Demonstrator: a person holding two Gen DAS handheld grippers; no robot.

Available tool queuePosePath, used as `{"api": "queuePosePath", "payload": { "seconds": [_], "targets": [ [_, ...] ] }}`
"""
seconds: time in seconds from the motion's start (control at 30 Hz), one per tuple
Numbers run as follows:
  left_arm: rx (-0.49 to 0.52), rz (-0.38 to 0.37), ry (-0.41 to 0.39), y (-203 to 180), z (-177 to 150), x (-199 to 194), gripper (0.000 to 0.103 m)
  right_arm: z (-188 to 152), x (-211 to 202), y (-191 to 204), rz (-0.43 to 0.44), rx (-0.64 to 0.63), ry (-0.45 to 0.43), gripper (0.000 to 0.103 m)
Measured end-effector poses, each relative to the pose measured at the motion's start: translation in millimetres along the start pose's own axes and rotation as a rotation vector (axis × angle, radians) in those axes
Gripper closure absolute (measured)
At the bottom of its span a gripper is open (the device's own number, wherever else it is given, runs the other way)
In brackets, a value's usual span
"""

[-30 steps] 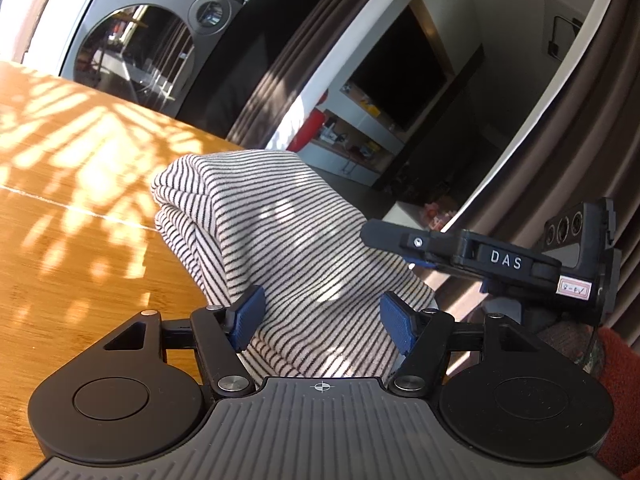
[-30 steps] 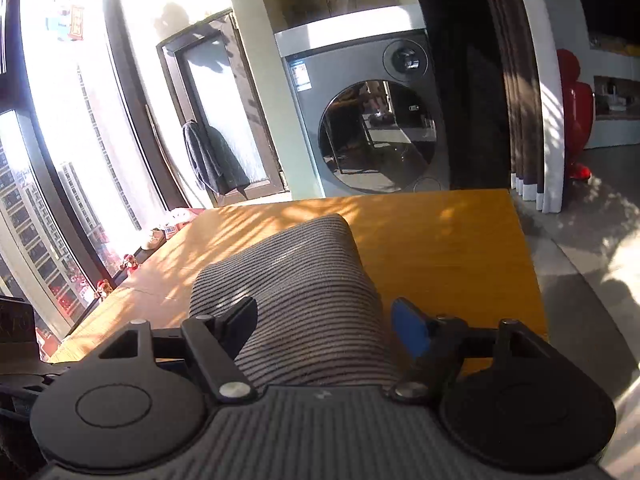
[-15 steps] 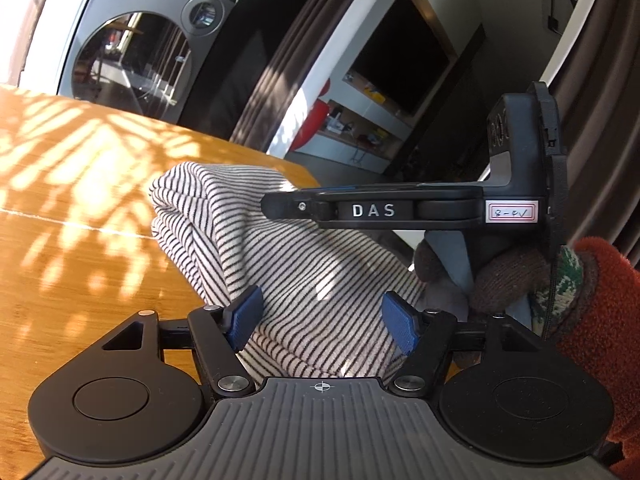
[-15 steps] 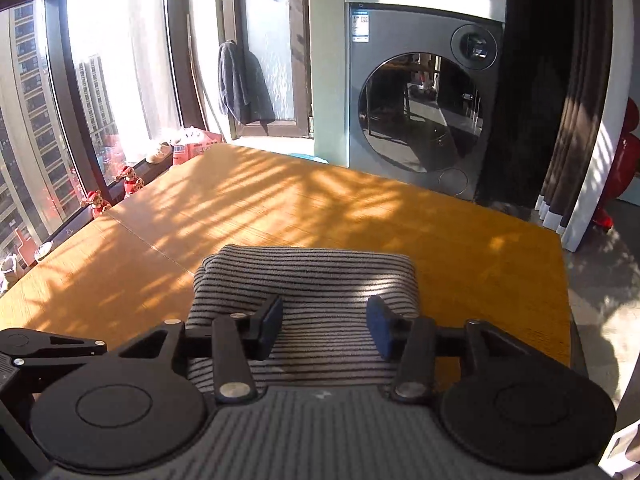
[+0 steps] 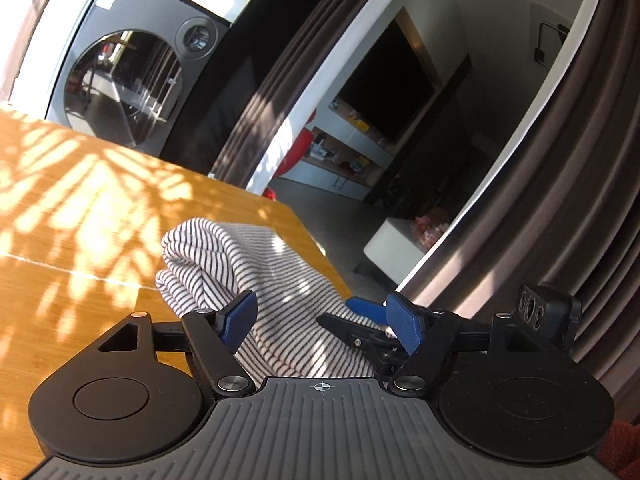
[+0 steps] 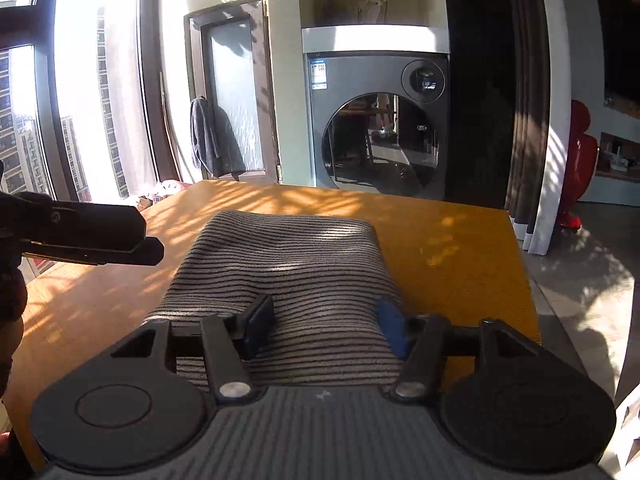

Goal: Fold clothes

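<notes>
The folded striped shirt (image 6: 288,276) lies at lower centre on the wooden table (image 6: 452,256), its long axis running toward the washing machine (image 6: 380,120). The left gripper (image 5: 322,320) and right gripper (image 6: 324,320) are both spread, holding nothing.

sunlit wooden table (image 6: 460,248), washing machine (image 6: 378,124), curtains (image 5: 560,184)

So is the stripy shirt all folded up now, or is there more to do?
Nearly done, it looks. The striped garment already lies as a compact folded bundle on the wooden table. The left gripper and right gripper are both open, fingers either side of the cloth, gripping nothing. What seems left is perhaps a final tidy; no other clothes show.
</notes>
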State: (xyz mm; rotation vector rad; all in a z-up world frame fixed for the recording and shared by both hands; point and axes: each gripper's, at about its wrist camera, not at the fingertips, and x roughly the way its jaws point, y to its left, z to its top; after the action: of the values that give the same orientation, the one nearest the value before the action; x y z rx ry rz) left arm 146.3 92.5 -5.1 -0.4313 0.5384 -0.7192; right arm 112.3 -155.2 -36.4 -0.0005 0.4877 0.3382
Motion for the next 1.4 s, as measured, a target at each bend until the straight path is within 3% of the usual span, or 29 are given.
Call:
{"api": "queuePosePath", "payload": {
  "seconds": [0.1, 0.3, 0.33, 0.4, 0.5, 0.57, 0.6, 0.7, 0.77, 1.0, 1.1, 1.23, 1.4],
  "targets": [
    [0.01, 0.014, -0.041, -1, 19, 6, 0.027, -9, -3, 0, -0.003, 0.003, -0.051, 0.043],
    [-0.033, 0.129, 0.137, 21, 14, 72, 0.035, -15, -7, -9, 0.015, 0.055, -0.095, 0.041],
    [-0.021, 0.123, 0.122, 22, 10, 72, 0.034, -15, -7, -10, 0.007, 0.067, -0.1, 0.038],
    [0.002, 0.138, 0.113, 20, 7, 69, 0.034, -16, -5, -19, 0.001, 0.128, -0.089, 0.014],
    [0.045, 0.175, 0.119, 16, 3, 67, 0.033, -17, -1, -35, 0.029, 0.222, -0.068, 0.007],
    [0.011, 0.207, 0.151, 21, 0, 69, 0.005, -18, 4, -43, 0.052, 0.264, -0.043, 0.006],
    [-0.027, 0.217, 0.168, 27, -2, 70, 0.002, -18, 8, -43, 0.056, 0.268, -0.024, 0.006],
    [-0.155, 0.178, 0.174, 40, -6, 60, 0.007, -17, 15, -45, 0.06, 0.282, 0.007, 0.006],
    [-0.155, 0.184, 0.15, 38, -4, 48, 0.008, -18, 17, -47, 0.07, 0.295, 0.011, 0.006],
    [-0.253, 0.132, 0.281, 34, -7, 56, 0.008, -16, 22, -51, 0.11, 0.308, 0.042, 0.006],
    [-0.239, 0.136, 0.32, 30, -11, 68, 0.013, -5, 21, -56, 0.147, 0.254, 0.082, 0.006],
    [-0.201, 0.143, 0.335, 21, -8, 72, 0.021, 35, 7, -78, 0.232, 0.174, 0.107, 0.006],
    [-0.192, 0.125, 0.345, 19, -7, 77, 0.025, 48, 33, -90, 0.338, 0.143, 0.25, 0.007]
  ]
}}
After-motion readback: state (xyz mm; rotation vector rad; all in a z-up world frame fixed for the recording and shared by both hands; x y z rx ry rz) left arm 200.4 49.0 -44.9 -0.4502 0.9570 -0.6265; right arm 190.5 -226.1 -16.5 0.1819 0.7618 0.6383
